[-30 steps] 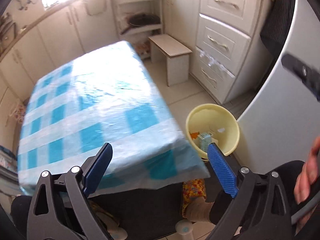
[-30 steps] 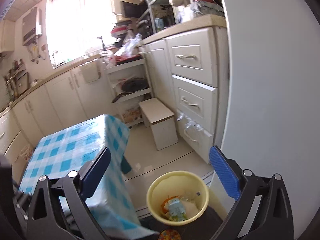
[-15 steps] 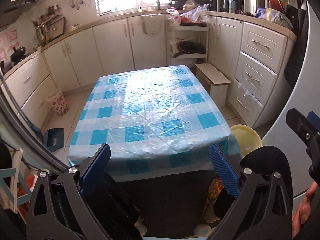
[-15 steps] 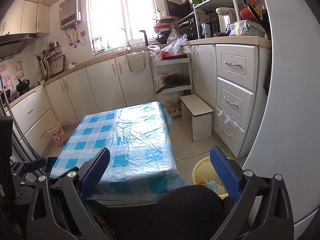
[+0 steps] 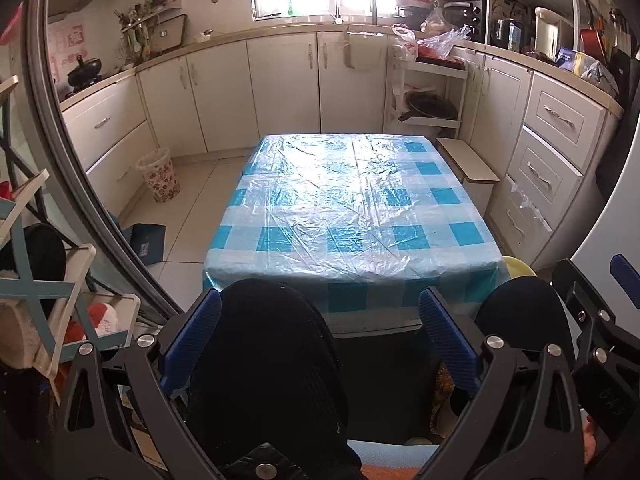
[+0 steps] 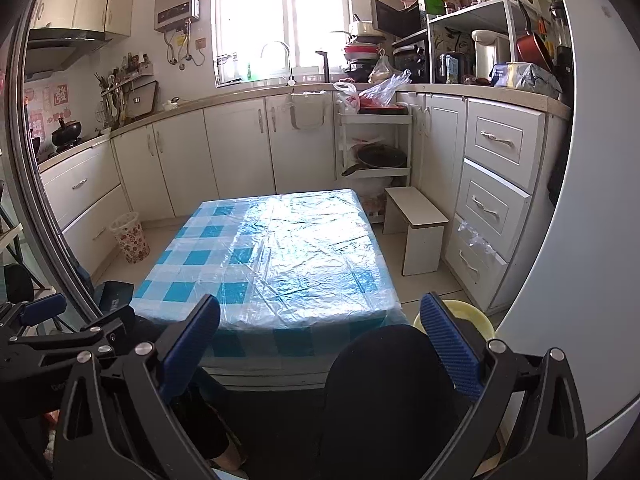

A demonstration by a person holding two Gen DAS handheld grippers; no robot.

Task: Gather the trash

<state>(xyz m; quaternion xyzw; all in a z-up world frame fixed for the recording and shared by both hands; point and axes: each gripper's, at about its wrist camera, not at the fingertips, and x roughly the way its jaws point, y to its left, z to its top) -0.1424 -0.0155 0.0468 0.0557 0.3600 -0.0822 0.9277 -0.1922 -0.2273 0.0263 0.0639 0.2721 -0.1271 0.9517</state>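
A low table with a blue-and-white checked plastic cloth [image 5: 356, 208] stands mid-kitchen and also shows in the right wrist view [image 6: 276, 256]; I see no loose trash on it. A yellow bin [image 6: 476, 316] stands on the floor at the table's near right corner, mostly hidden behind my knee; only its rim [image 5: 518, 268] shows in the left wrist view. My left gripper [image 5: 320, 340] is open and empty, held above my lap. My right gripper [image 6: 320, 340] is open and empty too; it also shows at the right edge of the left wrist view [image 5: 616, 288].
My black-clad knees [image 5: 272, 360] fill the foreground. A small white stool [image 6: 416, 228] stands right of the table by the drawers [image 6: 492, 200]. A patterned wastebasket [image 5: 158, 176] stands by the left cabinets. A white fridge [image 6: 580, 200] is on the right.
Both grippers have tilted up and pulled back from the yellow bin, so the whole table and kitchen came into view. The bin and the trash in it have dropped almost out of sight.
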